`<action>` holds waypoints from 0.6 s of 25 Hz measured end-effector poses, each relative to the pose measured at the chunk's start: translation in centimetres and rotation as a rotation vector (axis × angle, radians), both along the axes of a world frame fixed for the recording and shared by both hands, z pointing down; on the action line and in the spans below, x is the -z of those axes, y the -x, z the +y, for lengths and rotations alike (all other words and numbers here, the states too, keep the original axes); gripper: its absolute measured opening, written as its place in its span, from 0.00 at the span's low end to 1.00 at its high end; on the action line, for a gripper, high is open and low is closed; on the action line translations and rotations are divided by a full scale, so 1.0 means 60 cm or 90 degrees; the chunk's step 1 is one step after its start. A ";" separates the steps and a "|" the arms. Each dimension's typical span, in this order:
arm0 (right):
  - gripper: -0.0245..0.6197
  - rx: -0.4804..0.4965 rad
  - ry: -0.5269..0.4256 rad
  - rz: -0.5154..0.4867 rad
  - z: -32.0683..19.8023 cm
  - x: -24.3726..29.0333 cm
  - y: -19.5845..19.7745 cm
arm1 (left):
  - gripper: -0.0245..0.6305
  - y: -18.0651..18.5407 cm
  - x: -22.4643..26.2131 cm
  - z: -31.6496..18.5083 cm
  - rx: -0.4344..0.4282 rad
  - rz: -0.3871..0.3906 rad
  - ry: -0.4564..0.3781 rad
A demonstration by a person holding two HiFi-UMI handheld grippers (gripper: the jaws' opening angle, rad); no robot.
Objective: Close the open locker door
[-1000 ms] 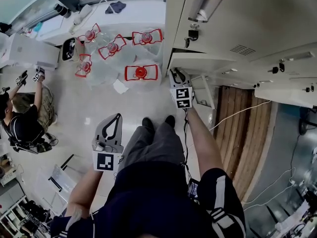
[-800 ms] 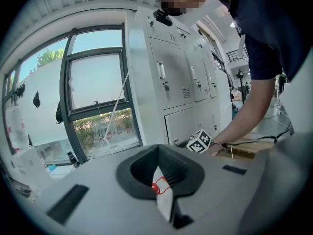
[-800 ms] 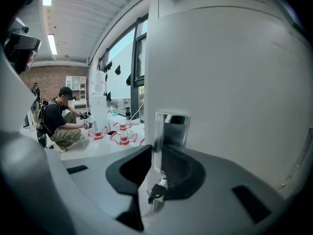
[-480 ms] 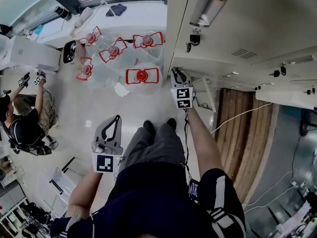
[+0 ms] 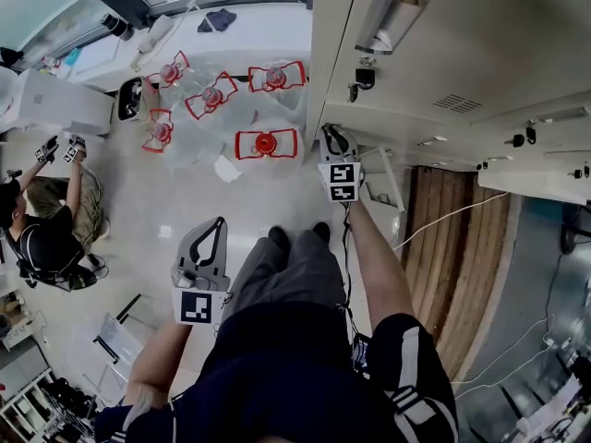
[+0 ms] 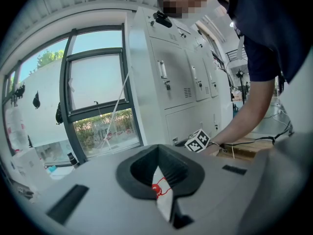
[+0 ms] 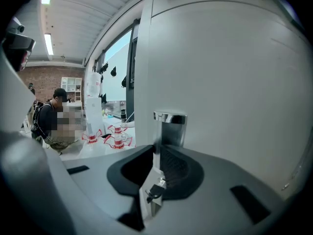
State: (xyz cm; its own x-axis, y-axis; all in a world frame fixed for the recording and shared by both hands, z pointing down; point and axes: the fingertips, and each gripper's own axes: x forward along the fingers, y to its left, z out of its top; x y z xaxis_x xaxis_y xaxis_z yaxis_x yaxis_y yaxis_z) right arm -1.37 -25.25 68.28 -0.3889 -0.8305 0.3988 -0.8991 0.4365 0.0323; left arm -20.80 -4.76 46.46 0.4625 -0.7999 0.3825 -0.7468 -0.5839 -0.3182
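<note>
Right gripper (image 7: pixel 157 153), jaws just closing, pinches the locker door handle (image 7: pixel 170 126).

Bright daylight enters through the window (image 6: pixel 93 92), with fisheye bending and dark corners in both gripper views.

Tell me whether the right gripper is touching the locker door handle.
Touching. In the right gripper view, the right gripper, whose jaws have just been closing, pinches the chrome handle with no gap at either pad.
</note>
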 end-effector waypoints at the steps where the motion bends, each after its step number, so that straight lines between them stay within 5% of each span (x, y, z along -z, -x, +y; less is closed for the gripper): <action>1: 0.11 -0.002 0.000 -0.002 -0.001 0.000 0.000 | 0.04 0.001 0.000 -0.001 0.022 0.029 0.006; 4: 0.10 -0.004 -0.004 -0.004 -0.004 0.000 0.000 | 0.04 0.002 0.002 -0.003 0.056 0.077 0.010; 10: 0.10 -0.012 -0.014 0.002 -0.007 0.001 -0.002 | 0.04 -0.001 -0.006 0.001 -0.018 -0.036 0.003; 15: 0.11 -0.020 -0.018 -0.005 -0.007 -0.001 -0.003 | 0.04 0.002 -0.004 -0.001 0.027 0.021 0.007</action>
